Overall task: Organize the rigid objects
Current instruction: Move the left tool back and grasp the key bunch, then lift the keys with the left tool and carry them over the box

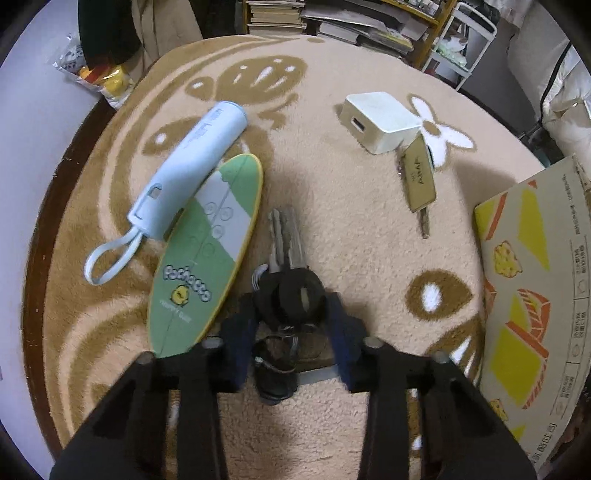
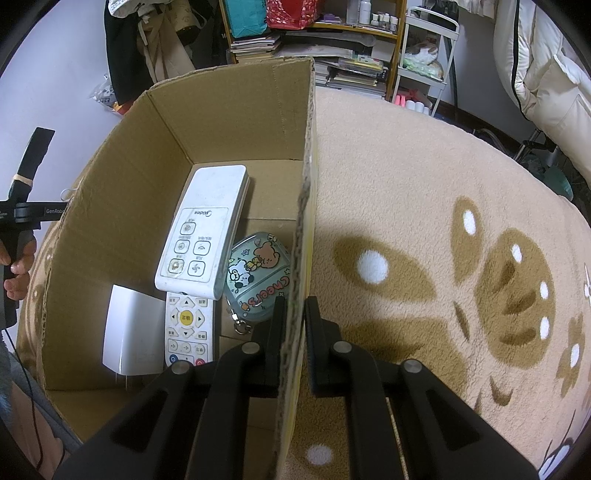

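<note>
In the left wrist view a bunch of keys (image 1: pixel 286 258) with black heads lies on the rug. My left gripper (image 1: pixel 291 314) stands open with one finger on each side of the black key heads. A green toy skateboard deck (image 1: pixel 207 258), a pale blue tube with a strap (image 1: pixel 184 166), a white charger (image 1: pixel 380 120) and a gold-tagged key (image 1: pixel 419 175) lie on the rug. My right gripper (image 2: pixel 293 314) is shut on the side wall of the cardboard box (image 2: pixel 303 221). The box holds two white remotes (image 2: pixel 201 229), a white adapter (image 2: pixel 131 332) and a cartoon case (image 2: pixel 258 273).
The box's printed outer wall (image 1: pixel 535 295) stands at the right of the left wrist view. The patterned beige rug (image 2: pixel 443 221) covers a round table. Shelves with books (image 1: pixel 277 16) and a white rack stand behind. The person's other hand and gripper handle (image 2: pixel 22 221) show at left.
</note>
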Available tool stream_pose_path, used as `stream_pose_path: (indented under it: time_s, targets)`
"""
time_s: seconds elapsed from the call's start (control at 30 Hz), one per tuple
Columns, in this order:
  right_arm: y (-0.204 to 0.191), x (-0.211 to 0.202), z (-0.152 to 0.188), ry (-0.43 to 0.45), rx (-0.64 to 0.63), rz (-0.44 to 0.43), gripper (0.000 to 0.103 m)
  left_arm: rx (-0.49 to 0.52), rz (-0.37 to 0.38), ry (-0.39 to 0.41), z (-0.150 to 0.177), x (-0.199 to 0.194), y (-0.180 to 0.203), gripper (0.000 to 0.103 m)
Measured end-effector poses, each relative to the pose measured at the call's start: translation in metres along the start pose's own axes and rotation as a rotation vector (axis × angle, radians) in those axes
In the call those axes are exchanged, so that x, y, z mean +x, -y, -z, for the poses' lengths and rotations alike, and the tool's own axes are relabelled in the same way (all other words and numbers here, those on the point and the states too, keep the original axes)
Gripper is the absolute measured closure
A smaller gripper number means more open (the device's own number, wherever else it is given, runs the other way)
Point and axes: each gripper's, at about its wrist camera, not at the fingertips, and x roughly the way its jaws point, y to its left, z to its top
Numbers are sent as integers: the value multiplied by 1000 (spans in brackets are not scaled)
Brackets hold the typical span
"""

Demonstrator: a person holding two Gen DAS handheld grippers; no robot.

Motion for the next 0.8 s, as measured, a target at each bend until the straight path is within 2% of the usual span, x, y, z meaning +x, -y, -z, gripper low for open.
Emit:
stream_pose_path:
  time_s: [0.1, 0.27, 0.47, 0.67, 0.8]
  targets:
    - [0, 0, 0, -1, 0, 0, 93, -6, 4, 12, 0, -10, 0, 89]
    - [0, 0, 0, 0, 1, -1, 93, 73, -50, 32, 1, -20, 18, 90]
    - [0, 0, 0, 0, 1, -1, 93, 104, -99, 81, -2, -40, 33, 90]
    - [0, 0, 0, 0, -1, 0, 93, 104, -102, 105, -1, -54, 32, 90]
    - [0, 0, 0, 0, 0, -1, 93, 118, -105, 152, 2, -74, 40, 90]
